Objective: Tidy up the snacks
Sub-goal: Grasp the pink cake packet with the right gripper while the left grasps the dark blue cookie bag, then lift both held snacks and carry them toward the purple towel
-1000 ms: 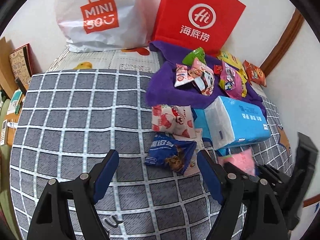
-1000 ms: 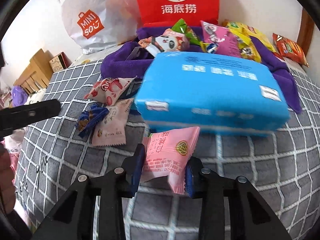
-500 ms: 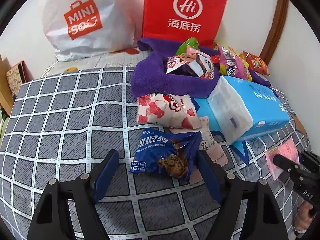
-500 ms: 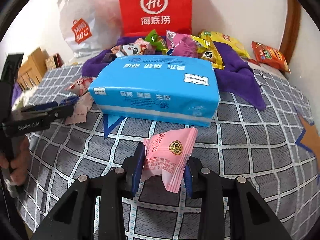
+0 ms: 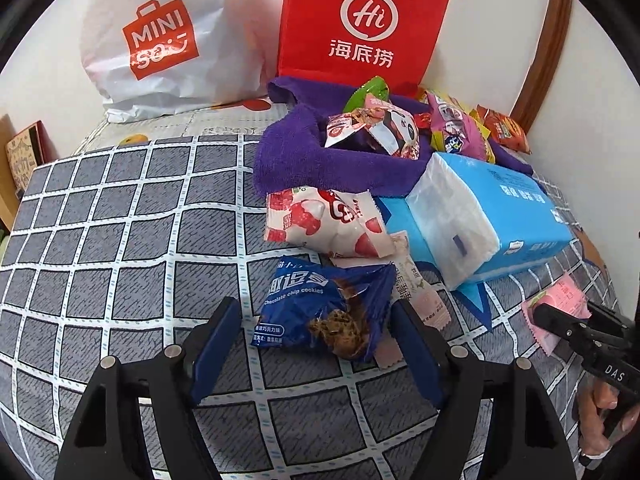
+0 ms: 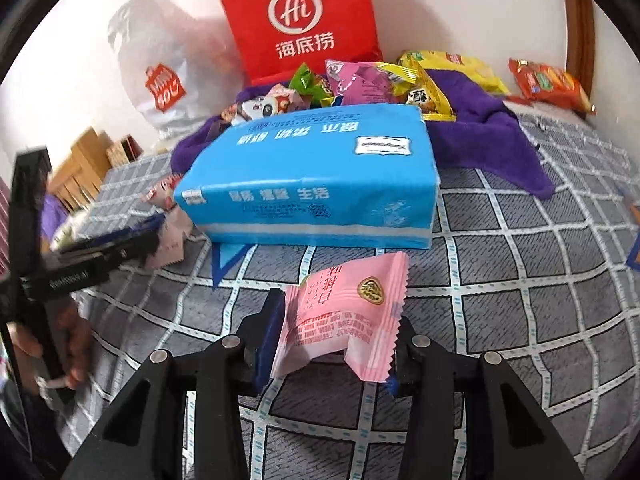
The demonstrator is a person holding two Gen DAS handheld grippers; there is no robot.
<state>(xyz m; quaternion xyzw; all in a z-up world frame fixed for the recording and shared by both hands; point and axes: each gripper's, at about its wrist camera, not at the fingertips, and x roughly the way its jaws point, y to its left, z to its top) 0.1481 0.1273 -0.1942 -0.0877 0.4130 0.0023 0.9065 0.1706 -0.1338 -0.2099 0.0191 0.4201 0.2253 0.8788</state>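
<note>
My left gripper (image 5: 316,344) is open, its blue pads on either side of a blue chocolate chip cookie packet (image 5: 324,312) lying on the checked bedspread. Behind it lie a red-and-white strawberry packet (image 5: 324,222) and a pale pink packet (image 5: 420,292). My right gripper (image 6: 332,344) is shut on a pink snack packet (image 6: 348,312), held just above the bedspread; it also shows at the right of the left wrist view (image 5: 560,300). Several more snacks (image 6: 360,84) lie piled on a purple towel (image 5: 340,160).
A blue tissue pack (image 6: 316,176) lies in the middle of the bed. A red Hi bag (image 5: 360,24) and a white Miniso bag (image 5: 160,40) stand against the back wall. An orange packet (image 6: 548,84) lies far right. Wooden furniture (image 6: 80,164) stands beyond the left edge.
My left gripper has closed in on the blue cookie packet, which now sits between its open pads. My right gripper has pulled back from the tissue pack with the pink packet.
</note>
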